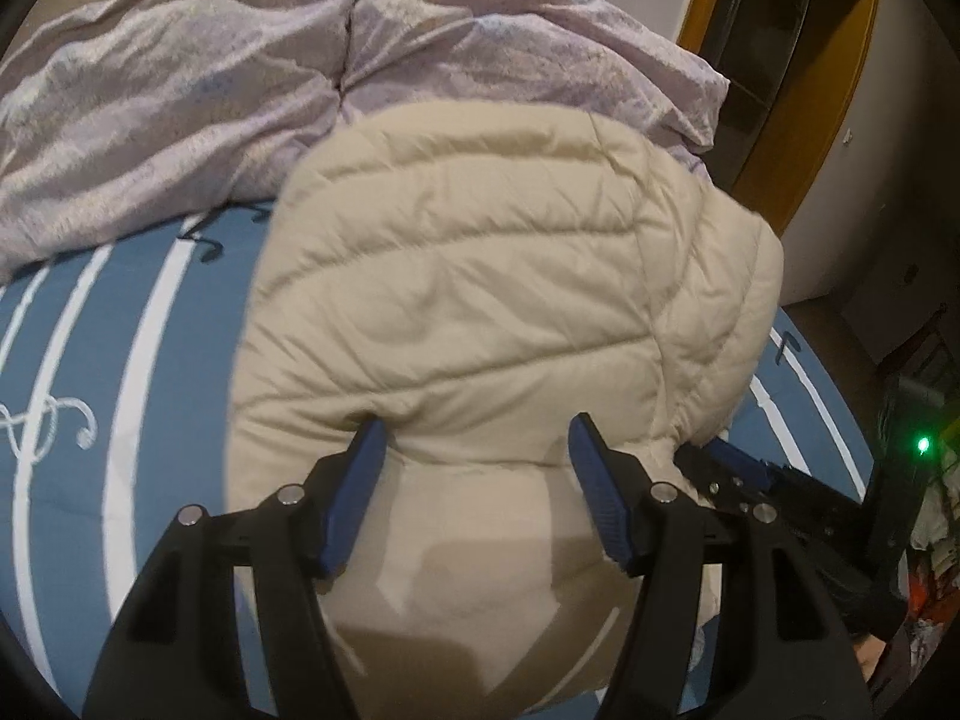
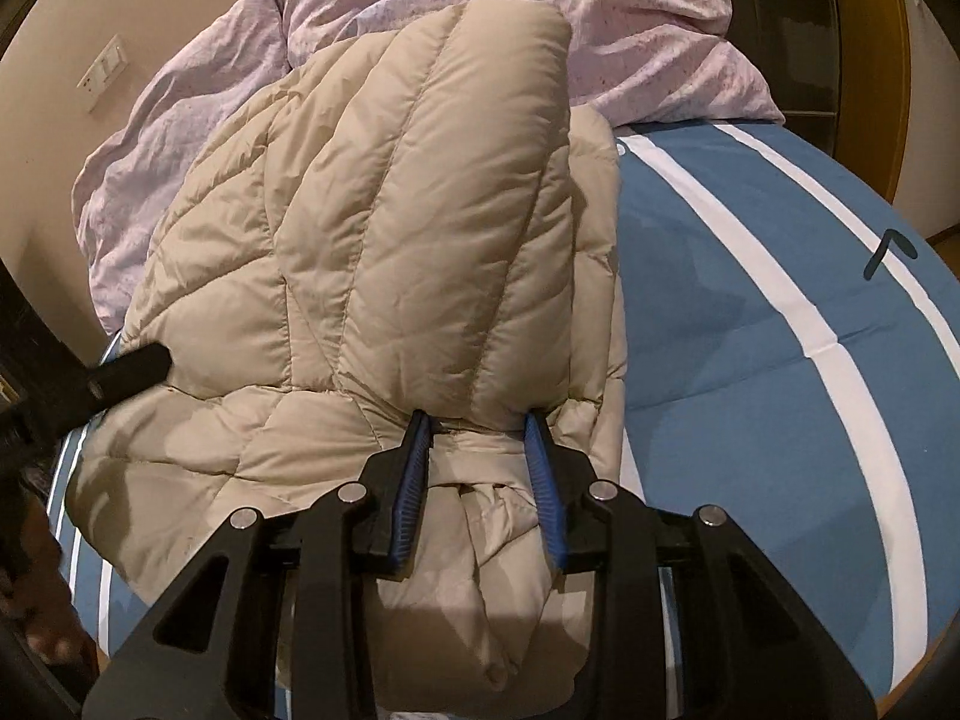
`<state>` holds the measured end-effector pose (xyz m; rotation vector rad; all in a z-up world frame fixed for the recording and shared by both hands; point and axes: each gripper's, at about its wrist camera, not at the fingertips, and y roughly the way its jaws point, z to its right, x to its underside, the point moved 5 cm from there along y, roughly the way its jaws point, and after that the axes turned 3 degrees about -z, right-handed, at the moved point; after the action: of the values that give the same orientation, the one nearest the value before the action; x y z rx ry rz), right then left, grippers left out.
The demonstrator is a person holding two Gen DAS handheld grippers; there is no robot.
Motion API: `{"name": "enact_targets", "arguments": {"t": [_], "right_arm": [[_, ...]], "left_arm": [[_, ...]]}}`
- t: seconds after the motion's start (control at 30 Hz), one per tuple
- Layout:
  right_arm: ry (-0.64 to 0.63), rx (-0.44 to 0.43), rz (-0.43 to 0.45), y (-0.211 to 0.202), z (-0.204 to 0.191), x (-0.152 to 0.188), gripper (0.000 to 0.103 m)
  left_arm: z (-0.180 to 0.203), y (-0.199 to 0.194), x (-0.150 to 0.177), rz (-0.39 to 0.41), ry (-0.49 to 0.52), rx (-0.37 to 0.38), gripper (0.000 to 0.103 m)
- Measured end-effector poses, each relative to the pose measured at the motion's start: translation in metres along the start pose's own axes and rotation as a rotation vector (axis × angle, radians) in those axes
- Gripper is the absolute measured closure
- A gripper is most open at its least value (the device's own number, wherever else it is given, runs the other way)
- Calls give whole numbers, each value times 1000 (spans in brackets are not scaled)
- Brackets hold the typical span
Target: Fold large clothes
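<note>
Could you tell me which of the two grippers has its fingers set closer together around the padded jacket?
The right gripper: its fingers pinch a narrow bunch of the beige jacket, while the left gripper stands much wider around a broad bulge of it.

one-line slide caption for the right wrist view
Right gripper clamps a bunched fold of the cream puffer jacket lying on the blue striped bedsheet, lilac duvet behind.

I saw a cream quilted jacket (image 1: 480, 276) in the centre of the frame. The bedsheet (image 2: 750, 312) at the right was blue with white stripes. At the top, the duvet (image 1: 180, 90) was pale lilac. My gripper pads (image 2: 414, 480) were blue.
</note>
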<state>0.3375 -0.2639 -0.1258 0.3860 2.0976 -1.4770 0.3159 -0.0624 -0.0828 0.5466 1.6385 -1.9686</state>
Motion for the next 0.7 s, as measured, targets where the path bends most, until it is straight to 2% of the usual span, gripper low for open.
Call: {"name": "enact_targets", "arguments": {"t": [0.27, 0.43, 0.53, 0.7], "right_arm": [[-14, -2, 8, 6, 0, 1, 70], [-12, -15, 10, 8, 1, 0, 70], [-10, -23, 10, 9, 3, 1, 70], [-8, -30, 12, 9, 4, 1, 70]], "left_arm": [[-10, -14, -36, 61, 42, -107, 39], [-20, -1, -59, 76, 74, -212, 38], [-25, 18, -59, 43, 63, -216, 38], [-24, 52, -39, 10, 80, -233, 37]]}}
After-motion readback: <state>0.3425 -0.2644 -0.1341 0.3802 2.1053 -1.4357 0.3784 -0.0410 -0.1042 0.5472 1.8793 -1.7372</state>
